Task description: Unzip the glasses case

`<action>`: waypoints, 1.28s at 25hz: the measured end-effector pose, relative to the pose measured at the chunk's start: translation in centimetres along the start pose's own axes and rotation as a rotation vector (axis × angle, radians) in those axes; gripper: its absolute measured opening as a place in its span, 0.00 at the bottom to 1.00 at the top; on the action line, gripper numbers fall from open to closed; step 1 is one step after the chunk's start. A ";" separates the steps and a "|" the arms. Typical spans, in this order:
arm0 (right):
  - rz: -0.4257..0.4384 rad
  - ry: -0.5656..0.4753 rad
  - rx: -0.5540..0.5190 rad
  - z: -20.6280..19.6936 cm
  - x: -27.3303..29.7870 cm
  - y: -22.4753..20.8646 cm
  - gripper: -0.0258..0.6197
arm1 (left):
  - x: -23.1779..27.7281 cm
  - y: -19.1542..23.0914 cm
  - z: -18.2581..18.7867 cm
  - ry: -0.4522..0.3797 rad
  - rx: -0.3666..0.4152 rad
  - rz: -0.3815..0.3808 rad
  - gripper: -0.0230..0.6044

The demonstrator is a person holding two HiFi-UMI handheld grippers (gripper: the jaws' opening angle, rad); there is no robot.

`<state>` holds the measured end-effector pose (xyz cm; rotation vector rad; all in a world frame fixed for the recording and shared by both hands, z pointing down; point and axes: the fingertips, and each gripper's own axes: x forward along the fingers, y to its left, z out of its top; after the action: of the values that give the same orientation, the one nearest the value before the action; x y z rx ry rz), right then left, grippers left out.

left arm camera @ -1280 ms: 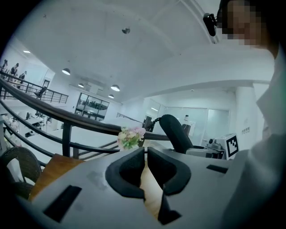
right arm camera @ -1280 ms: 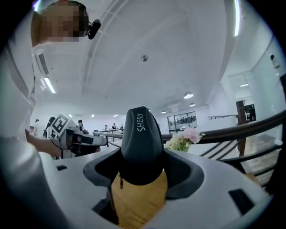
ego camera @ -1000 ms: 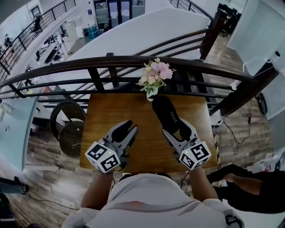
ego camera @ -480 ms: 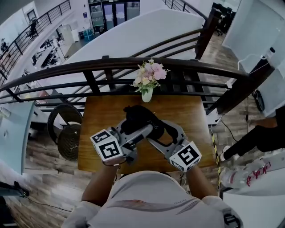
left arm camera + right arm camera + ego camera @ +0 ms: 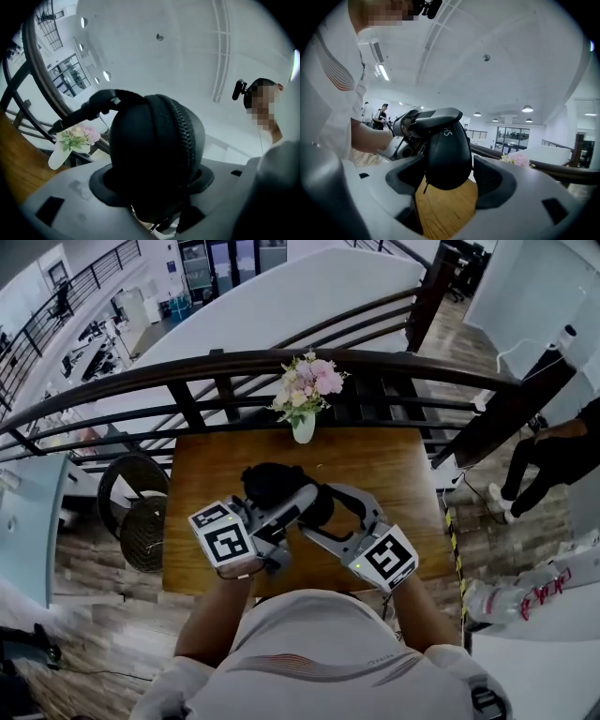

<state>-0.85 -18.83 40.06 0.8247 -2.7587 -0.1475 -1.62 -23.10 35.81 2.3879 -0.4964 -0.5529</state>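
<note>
The black zipped glasses case is held up over the wooden table, between my two grippers. My left gripper comes in from the left. Its jaws have just been closing, and both pads now press on the case, whose zip runs up its right side. My right gripper reaches in from the right with one end of the case between its jaws. That end rests against the left pad, and a thin gap shows at the right pad. A small zip pull hangs below the case.
A white vase of pink flowers stands at the table's far edge, just beyond the case. A dark railing runs behind it. A round black stool is left of the table, and a person walks at the right.
A second ago only the right gripper held the case, stretched toward the vase, with the left gripper apart. Both hands have come together, the case has turned, and the left jaws now enclose it.
</note>
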 end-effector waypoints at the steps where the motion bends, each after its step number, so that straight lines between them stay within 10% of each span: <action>1: -0.018 -0.003 0.019 -0.2 -0.2 -0.2 0.62 | -0.1 0.2 0.4 -0.023 -0.009 0.013 0.49; 13: 0.011 0.032 0.296 -3.5 -0.5 0.9 0.39 | -0.2 0.7 3.1 -0.085 0.012 0.040 0.49; 22: -0.006 0.011 0.306 -2.9 0.5 0.8 0.12 | 0.4 0.6 2.4 -0.056 0.048 0.055 0.49; 32: -0.097 0.101 0.223 -4.3 0.3 -0.5 0.12 | -0.2 1.0 1.9 -0.028 0.089 0.115 0.48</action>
<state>0.38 -19.51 44.19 0.9927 -2.6734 0.1825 -2.94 -24.66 35.13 2.4197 -0.6795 -0.5231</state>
